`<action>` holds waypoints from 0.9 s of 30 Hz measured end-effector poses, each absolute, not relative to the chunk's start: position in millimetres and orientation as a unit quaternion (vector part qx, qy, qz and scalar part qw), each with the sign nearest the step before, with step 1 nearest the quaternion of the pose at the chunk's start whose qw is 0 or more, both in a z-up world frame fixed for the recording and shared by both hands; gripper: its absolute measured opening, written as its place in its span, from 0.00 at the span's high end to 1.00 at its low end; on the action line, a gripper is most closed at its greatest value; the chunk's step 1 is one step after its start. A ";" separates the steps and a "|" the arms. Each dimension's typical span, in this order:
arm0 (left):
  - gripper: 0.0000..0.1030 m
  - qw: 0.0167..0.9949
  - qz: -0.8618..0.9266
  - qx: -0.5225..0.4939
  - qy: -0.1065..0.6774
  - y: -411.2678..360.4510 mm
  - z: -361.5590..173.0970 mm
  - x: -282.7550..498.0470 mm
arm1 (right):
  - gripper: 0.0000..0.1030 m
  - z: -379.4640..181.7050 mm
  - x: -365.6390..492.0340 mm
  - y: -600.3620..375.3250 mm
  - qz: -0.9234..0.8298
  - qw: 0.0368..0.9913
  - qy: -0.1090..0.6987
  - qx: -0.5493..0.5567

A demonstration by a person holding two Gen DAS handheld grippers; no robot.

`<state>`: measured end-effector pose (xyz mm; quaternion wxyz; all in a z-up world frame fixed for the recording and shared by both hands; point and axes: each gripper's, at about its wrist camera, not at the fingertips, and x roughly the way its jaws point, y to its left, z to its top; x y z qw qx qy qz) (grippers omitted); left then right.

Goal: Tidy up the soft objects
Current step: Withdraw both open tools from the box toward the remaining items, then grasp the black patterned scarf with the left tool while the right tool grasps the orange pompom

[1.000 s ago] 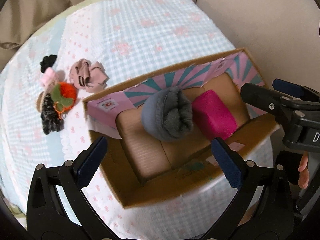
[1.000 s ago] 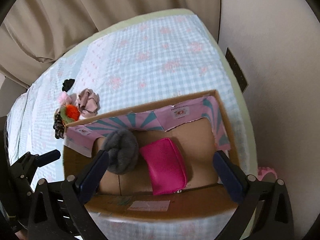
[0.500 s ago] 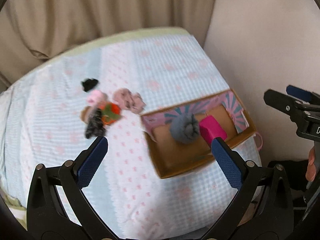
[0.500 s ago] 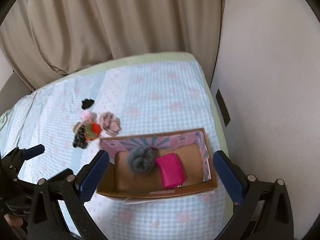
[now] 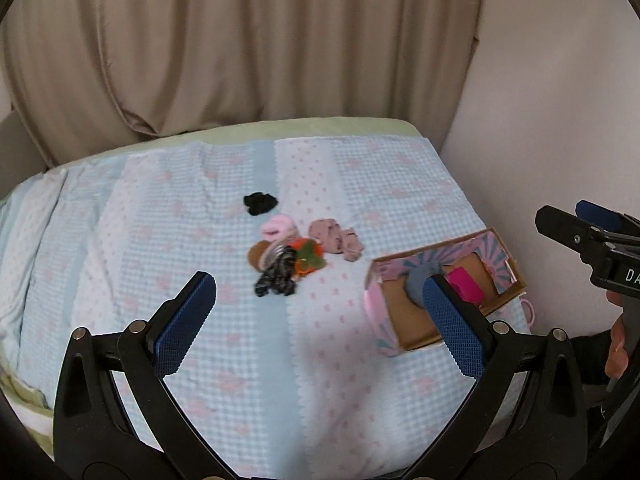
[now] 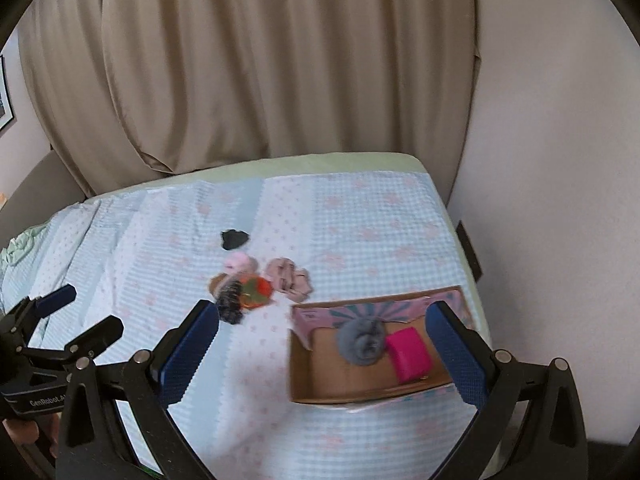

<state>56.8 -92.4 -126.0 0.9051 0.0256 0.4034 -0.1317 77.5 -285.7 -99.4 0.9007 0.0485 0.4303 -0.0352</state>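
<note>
A wide stretch of the bed point(image 6: 360, 216) lay bare on the left and along the far side, open to a gripper. A cluster of small soft items point(image 6: 256, 280) sat near the middle, with a black piece point(image 6: 234, 239) just beyond it. A cardboard box point(image 6: 304, 372) stood near the bed's right edge, close to the wall point(image 6: 560, 200); a grey bundle point(image 6: 362, 340) and a pink pouch point(image 6: 409, 354) filled its right part, while its left part was bare. A curtain point(image 6: 280, 60) hung behind the bed. A narrow strip of bedding separated cluster and box.
</note>
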 end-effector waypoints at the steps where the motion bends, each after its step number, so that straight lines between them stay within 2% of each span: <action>1: 0.00 0.905 -0.132 0.024 0.403 -84.1 -125.5 58.0 | 0.00 -99.3 80.0 -278.7 -0.036 0.901 0.429 0.049; 13: 0.00 0.895 -0.144 0.012 0.422 -6.1 -162.6 117.1 | 0.00 -143.0 144.7 -212.4 -0.034 0.889 0.449 0.083; 27: 0.01 0.847 -0.187 -0.008 0.497 8.2 -289.3 223.3 | 0.00 -270.1 244.6 -193.4 -0.043 0.844 0.522 0.117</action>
